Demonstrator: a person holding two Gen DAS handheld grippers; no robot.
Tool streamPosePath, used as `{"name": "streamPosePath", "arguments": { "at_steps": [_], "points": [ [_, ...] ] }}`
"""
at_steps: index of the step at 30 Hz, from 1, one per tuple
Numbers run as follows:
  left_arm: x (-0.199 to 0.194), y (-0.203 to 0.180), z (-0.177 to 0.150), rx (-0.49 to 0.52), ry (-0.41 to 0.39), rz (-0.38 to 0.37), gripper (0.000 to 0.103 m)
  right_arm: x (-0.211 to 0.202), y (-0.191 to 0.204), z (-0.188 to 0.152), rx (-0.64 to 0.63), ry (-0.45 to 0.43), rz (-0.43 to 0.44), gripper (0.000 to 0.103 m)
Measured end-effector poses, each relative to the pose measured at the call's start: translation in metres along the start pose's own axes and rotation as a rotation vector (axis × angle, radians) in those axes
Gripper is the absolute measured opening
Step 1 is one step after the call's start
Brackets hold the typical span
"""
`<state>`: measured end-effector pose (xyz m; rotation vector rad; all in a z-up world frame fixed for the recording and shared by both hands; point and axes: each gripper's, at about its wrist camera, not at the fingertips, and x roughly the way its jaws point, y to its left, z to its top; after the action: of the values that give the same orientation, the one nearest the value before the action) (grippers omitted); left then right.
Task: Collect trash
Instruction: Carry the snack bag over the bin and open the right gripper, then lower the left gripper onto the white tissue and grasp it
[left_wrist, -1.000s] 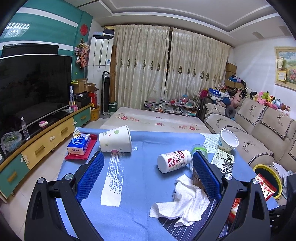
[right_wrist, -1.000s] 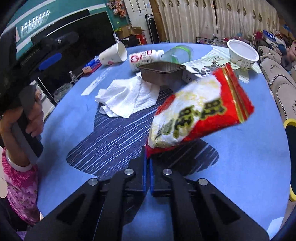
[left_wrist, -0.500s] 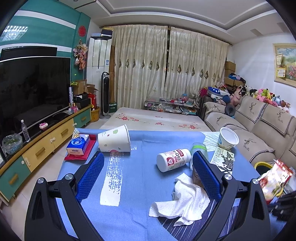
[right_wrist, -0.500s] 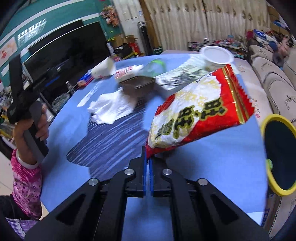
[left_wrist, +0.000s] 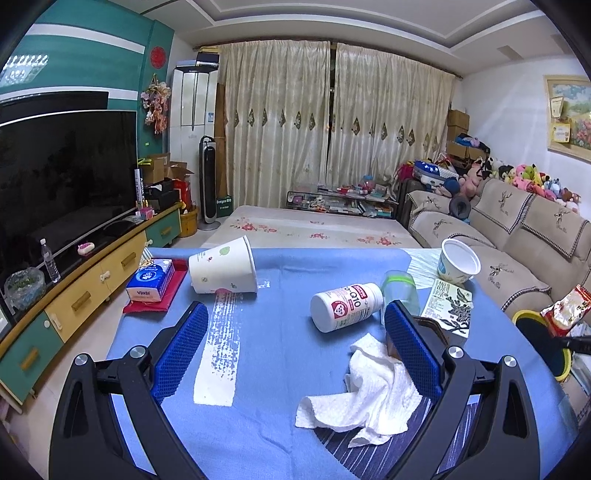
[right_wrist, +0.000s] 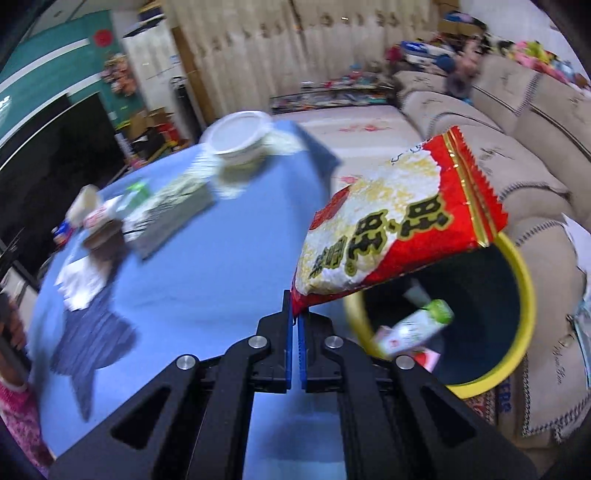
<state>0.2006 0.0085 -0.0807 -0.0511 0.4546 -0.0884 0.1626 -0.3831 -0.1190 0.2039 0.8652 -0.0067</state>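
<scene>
Red and white foil, crinkly and near weightless: that is the snack bag (right_wrist: 399, 225) pinched by its lower corner in the right gripper (right_wrist: 295, 321), whose blue pads are clamped flat together on the seam. The bag hangs out over the table's edge, its far end above the mouth of the yellow-rimmed bin (right_wrist: 524, 295) that stands between the table and the sofa (right_wrist: 517, 122), with a small carton already lying in the bin. Such a bag looks slippery and floppy, so a crimped seam or corner is the sensible place to hold it; a grip on the puffed middle would likely slide or crush it. The left gripper (left_wrist: 295, 347) hangs wide open above the blue tablecloth (left_wrist: 288, 354), holding nothing. Under and beyond it lie a crumpled white paper towel (left_wrist: 369, 398), soft and easy to bunch; a tipped white pill bottle (left_wrist: 343, 306), hard and apt to roll; a paper cup (left_wrist: 225, 269) on its side; and an upright white tub (left_wrist: 458, 262). Around it is a lived-in sitting room: cream curtains (left_wrist: 332, 122), a big dark television (left_wrist: 62, 177), plush toys along the sofa back.
</scene>
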Motion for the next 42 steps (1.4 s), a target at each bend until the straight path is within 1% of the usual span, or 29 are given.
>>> {"name": "streamPosePath", "arguments": {
  "at_steps": [5,9,12,14,16,17,21,23,25,30,33,41,42],
  "points": [
    [0.008,-0.004,-0.002,0.014,0.022,0.002,0.095,0.023,-0.044,0.006,0.067,0.039,-0.07,0.002],
    [0.013,-0.006,-0.005,0.027,0.032,0.0,0.095,0.039,-0.064,0.008,0.096,0.071,-0.105,0.003],
    [0.013,-0.008,-0.006,0.033,0.035,-0.003,0.095,0.048,-0.076,0.01,0.128,0.083,-0.133,0.006],
    [0.013,-0.009,-0.006,0.038,0.033,-0.007,0.095,0.052,-0.083,0.009,0.157,0.085,-0.148,0.012],
    [0.013,-0.009,-0.006,0.039,0.032,-0.012,0.095,0.054,-0.089,0.008,0.183,0.086,-0.16,0.031],
    [0.012,-0.009,-0.006,0.039,0.031,-0.015,0.095,0.053,-0.091,0.006,0.195,0.082,-0.164,0.033],
    [0.012,-0.012,-0.006,0.048,0.031,-0.03,0.095,0.047,-0.089,0.001,0.196,0.078,-0.173,0.033],
    [0.012,-0.015,-0.007,0.058,0.033,-0.039,0.095,0.043,-0.087,-0.002,0.193,0.071,-0.17,0.036],
    [0.012,-0.018,-0.007,0.07,0.036,-0.043,0.095,0.039,-0.084,-0.004,0.19,0.063,-0.165,0.041],
    [0.016,-0.023,-0.01,0.092,0.07,-0.069,0.095,0.031,-0.074,-0.008,0.178,0.047,-0.144,0.043],
    [0.024,-0.029,-0.014,0.108,0.121,-0.099,0.095,0.028,-0.07,-0.009,0.173,0.041,-0.134,0.045],
    [0.052,-0.051,-0.028,0.189,0.246,-0.128,0.095,0.025,-0.06,-0.011,0.158,0.03,-0.082,0.047],
    [0.057,-0.055,-0.031,0.201,0.278,-0.147,0.095,0.024,-0.059,-0.011,0.16,0.026,-0.071,0.048]
  ]
}}
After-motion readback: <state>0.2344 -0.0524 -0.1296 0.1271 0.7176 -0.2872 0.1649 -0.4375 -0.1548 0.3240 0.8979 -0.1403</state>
